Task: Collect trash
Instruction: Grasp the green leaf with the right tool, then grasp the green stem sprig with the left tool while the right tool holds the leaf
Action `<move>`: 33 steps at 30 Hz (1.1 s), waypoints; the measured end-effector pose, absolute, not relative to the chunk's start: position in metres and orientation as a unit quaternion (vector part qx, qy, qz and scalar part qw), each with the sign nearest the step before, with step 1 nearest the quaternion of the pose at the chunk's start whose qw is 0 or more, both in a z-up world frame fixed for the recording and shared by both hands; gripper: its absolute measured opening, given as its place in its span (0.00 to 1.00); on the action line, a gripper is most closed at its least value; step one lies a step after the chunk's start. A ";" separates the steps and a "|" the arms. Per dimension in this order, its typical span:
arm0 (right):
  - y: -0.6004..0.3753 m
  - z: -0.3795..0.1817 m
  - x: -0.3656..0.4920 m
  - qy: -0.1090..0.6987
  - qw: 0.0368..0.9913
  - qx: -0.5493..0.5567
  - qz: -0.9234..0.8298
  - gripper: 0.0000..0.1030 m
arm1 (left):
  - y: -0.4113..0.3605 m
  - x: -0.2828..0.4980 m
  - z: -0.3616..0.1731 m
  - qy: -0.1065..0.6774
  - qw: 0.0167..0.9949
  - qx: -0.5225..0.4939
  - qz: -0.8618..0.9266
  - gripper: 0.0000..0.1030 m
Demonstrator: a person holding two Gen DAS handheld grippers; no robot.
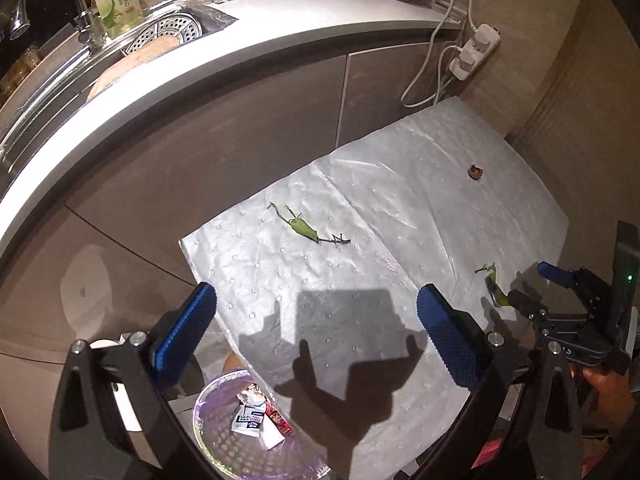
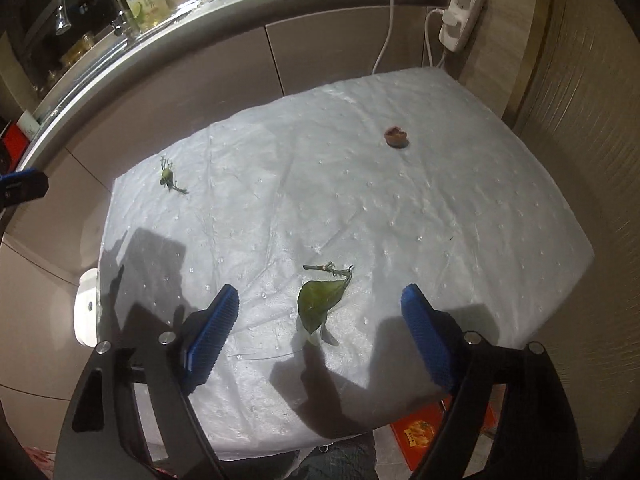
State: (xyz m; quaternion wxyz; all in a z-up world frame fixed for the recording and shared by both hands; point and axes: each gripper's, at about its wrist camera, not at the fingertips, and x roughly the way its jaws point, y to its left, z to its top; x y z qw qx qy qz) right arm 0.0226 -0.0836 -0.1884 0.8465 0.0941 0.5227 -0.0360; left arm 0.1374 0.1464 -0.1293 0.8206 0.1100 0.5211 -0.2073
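A white dimpled sheet (image 2: 440, 220) carries the scraps. A green leaf with a twig (image 2: 320, 304) lies flat on it, straight ahead between the fingers of my right gripper (image 2: 320, 320), which is open and not touching it. Farther off lie a small green stem scrap (image 2: 170, 178) and a brown bit (image 2: 396, 136). My left gripper (image 1: 316, 332) is wide open and empty, hanging over the sheet's near edge beside a purple-lined bin (image 1: 230, 378) holding wrappers. The left wrist view also shows the stem scrap (image 1: 304, 228), the leaf (image 1: 496, 288) and the right gripper (image 1: 534, 286) just over that leaf.
Grey cabinet fronts (image 1: 240, 128) and a white counter with a sink (image 1: 168, 36) run behind the sheet. A power strip (image 2: 460, 12) with cables hangs on the right wall. A red box (image 2: 420, 432) lies on the floor below the sheet's near edge.
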 end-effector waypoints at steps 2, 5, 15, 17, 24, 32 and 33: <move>-0.080 -0.197 0.026 0.532 0.842 0.088 -0.030 0.71 | 0.142 0.142 -0.135 0.528 0.817 0.113 -0.203 0.94; -0.079 -0.211 0.031 0.544 0.835 0.078 -0.023 0.62 | 0.143 0.148 -0.143 0.539 0.812 0.113 -0.194 0.94; -0.090 -0.224 0.037 0.566 0.820 0.080 -0.015 0.07 | 0.145 0.168 -0.173 0.572 0.794 0.095 -0.182 0.94; -0.094 -0.221 0.036 0.564 0.821 0.087 -0.013 0.06 | 0.141 0.176 -0.181 0.581 0.788 0.087 -0.181 0.94; -0.114 -0.203 0.036 0.541 0.834 0.112 -0.014 0.06 | 0.116 0.209 -0.210 0.615 0.769 0.057 -0.166 0.94; -0.138 -0.191 0.032 0.524 0.841 0.137 -0.018 0.06 | 0.101 0.234 -0.246 0.663 0.740 0.011 -0.111 0.77; -0.141 -0.191 0.032 0.523 0.841 0.139 -0.018 0.06 | 0.101 0.236 -0.250 0.669 0.736 0.004 -0.105 0.73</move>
